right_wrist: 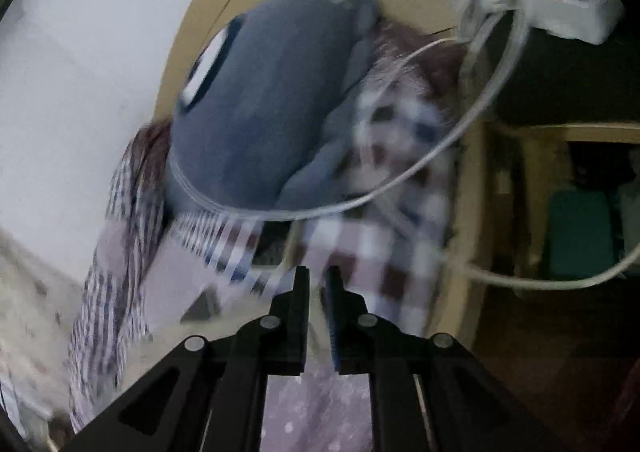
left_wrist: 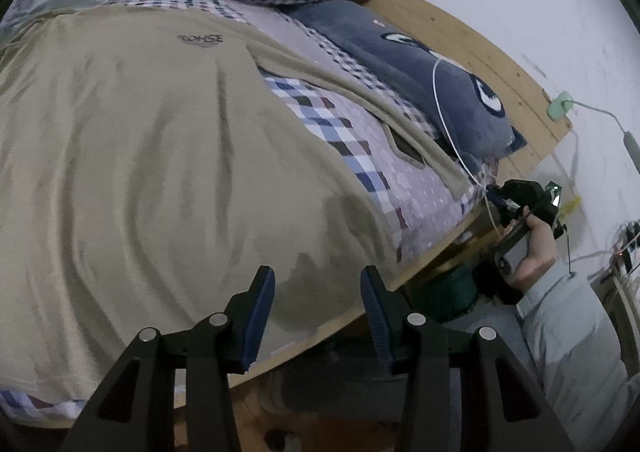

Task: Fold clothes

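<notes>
shirt [left_wrist: 132,156], a tan long-sleeved one, lies spread face up across the bed [left_wrist: 400,188], its small chest logo readable and one sleeve [left_wrist: 384,108] stretched out toward the bed's wooden edge. no fold shows in the body, a lay that would fit either a garment smoothed flat ahead of folding or one opened out again. in the left wrist view the left gripper [left_wrist: 318,314] hangs over the hem near the bed's rim, its fingers wide apart and holding nothing, seemingly placed to take that edge. off to the side a hand [left_wrist: 532,252] holds the right gripper by the sleeve cuff; from here its fingers are too dark to read. a grey plush [left_wrist: 420,68] lies along the headboard beyond the sleeve. the shirt's far side runs out of frame, so its other sleeve is unseen.

the right wrist view is heavily blurred. right gripper [right_wrist: 318,306] points over the checked sheet toward the plush [right_wrist: 272,100], its fingers drawn narrow with a slim gap between them. whether any cloth is pinched there cannot be told; pale fabric sits just behind the tips. a white cable [right_wrist: 400,172] loops across the scene, and the shirt shows only as a pale smear at the left border.
</notes>
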`<state>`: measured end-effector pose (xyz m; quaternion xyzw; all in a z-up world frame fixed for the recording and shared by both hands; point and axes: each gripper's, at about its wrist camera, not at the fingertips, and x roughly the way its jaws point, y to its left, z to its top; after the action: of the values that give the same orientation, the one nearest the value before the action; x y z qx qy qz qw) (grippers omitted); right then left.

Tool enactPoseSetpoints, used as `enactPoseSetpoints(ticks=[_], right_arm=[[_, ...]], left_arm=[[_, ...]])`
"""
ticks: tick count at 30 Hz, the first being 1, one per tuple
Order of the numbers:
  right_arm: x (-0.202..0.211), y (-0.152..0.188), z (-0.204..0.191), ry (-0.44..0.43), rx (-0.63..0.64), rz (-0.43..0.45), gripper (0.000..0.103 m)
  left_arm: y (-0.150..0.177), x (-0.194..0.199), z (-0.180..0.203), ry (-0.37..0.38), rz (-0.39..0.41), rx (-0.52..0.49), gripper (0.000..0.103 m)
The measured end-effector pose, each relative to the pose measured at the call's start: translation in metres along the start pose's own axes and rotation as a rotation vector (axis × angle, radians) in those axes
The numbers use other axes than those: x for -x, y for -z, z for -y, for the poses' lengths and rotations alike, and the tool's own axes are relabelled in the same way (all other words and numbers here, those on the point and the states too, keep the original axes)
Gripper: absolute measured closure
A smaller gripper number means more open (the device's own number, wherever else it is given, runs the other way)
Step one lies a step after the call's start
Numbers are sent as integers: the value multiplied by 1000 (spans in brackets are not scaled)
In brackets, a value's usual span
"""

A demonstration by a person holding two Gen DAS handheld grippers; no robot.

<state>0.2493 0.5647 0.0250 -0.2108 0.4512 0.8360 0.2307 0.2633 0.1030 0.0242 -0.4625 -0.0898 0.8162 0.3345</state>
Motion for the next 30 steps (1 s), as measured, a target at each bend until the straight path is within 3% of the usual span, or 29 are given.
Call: enactPoseSetpoints(ticks=[6,9,11,14,16,18,20,23,26,30], right_arm=[[-23,2,25,-46,-132,-106,93],[-31,6,12,-60,-66,-149,83],[-36,9,3,-68,-20,-178,66],[-43,13,-10,-80,49,-220,61],[-52,17,-16,-37,101,-240,61],[-58,21,-18,-9,119,-254,62],[-62,23,-18,2,120,-265,68],[-60,25,-24,-12,128,-253,94],[-37,25,-50,-65,197,-157,96],[-3,43,-114,-114,348,-9,96]], left_arm=[[-1,-16,19,16,-18,-33,55],[-2,-24,29,30,-23,-48,55],[-2,-27,36,38,-26,-58,55],[0,-29,41,38,-29,-70,55],[1,-25,40,37,-24,-68,55],[-1,-19,36,32,-11,-58,55],[-4,-13,32,28,3,-46,55],[-13,4,20,24,43,-18,55],[-20,23,5,17,86,14,55],[-26,54,-20,1,149,65,55]])
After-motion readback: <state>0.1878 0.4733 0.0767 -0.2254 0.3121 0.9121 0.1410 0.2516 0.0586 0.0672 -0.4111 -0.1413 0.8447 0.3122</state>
